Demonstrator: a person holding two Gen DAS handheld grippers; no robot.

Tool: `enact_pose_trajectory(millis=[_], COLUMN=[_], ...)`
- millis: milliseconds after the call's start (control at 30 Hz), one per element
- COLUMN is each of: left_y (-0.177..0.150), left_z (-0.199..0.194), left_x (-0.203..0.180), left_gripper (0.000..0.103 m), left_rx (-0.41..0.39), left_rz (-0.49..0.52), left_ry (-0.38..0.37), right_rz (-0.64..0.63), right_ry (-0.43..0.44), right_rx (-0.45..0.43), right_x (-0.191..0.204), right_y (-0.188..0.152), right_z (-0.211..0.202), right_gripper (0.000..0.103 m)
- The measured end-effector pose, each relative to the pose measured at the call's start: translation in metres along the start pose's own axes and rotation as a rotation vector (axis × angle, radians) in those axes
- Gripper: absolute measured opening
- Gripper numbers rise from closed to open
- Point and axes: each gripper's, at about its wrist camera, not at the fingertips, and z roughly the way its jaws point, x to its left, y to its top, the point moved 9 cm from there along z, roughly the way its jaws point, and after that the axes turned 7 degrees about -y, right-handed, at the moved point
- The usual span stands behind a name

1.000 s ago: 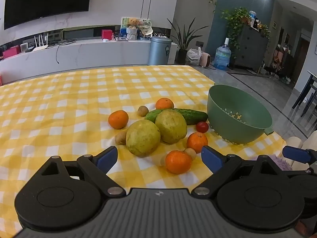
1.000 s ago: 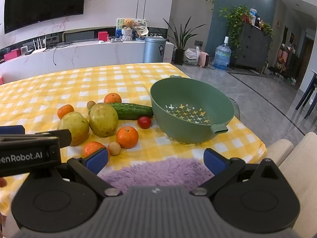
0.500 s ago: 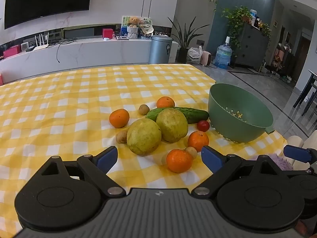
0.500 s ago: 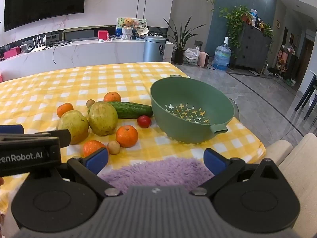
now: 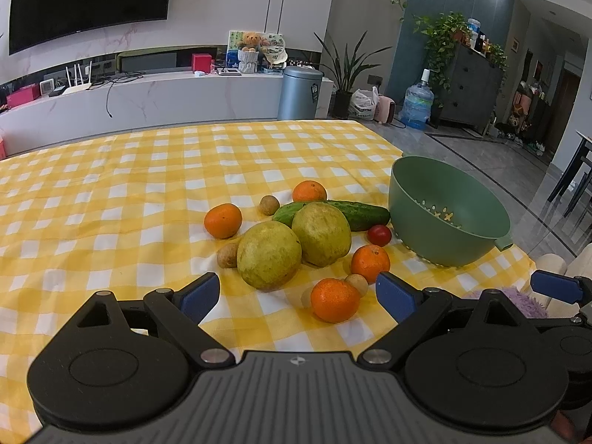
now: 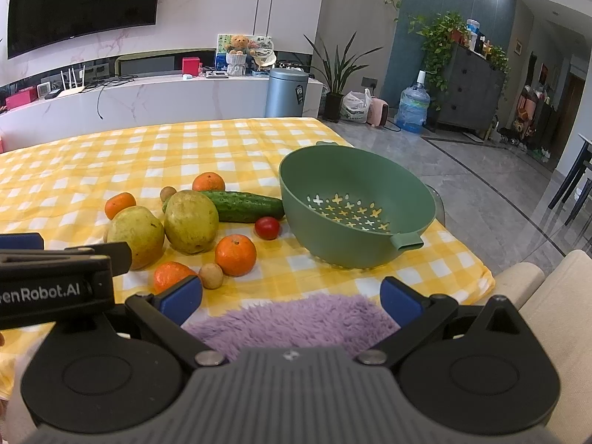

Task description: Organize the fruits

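Observation:
A pile of produce lies on the yellow checked tablecloth [image 5: 111,192]: two big yellow-green fruits [image 5: 268,255] [image 6: 190,220], several oranges [image 5: 335,299] [image 6: 235,254], a cucumber [image 5: 355,212] [image 6: 240,205], a red cherry tomato [image 5: 379,235] [image 6: 267,227] and small brown fruits [image 5: 227,254]. An empty green colander bowl [image 5: 444,214] [image 6: 355,207] stands right of them. My left gripper [image 5: 296,296] is open and empty, just short of the pile. My right gripper [image 6: 290,299] is open and empty, near the table's front edge, in front of the bowl.
A purple fluffy cloth [image 6: 296,323] lies under the right gripper at the table's front edge. A beige chair [image 6: 547,296] stands to the right. The left gripper's body [image 6: 55,277] shows at the left of the right wrist view. The table's right edge runs just beyond the bowl.
Both grippers have moved slightly forward toward the fruit and bowl. Their jaws stay open and nothing on the table has moved.

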Motion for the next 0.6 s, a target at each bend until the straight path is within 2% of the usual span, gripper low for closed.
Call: enact_pose_trajectory(millis=[600], left_y=[-0.0019], left_z=[0.0021], left_x=[-0.0011], left_gripper=[0.103], left_rx=[0.003], left_rz=[-0.003], left_ry=[-0.002], right_rz=[-0.003], right_ry=[0.002], right_rx=[0.003], right_x=[0.0007], right_y=[0.0002], right_z=[-0.0012], right_gripper=[0.099])
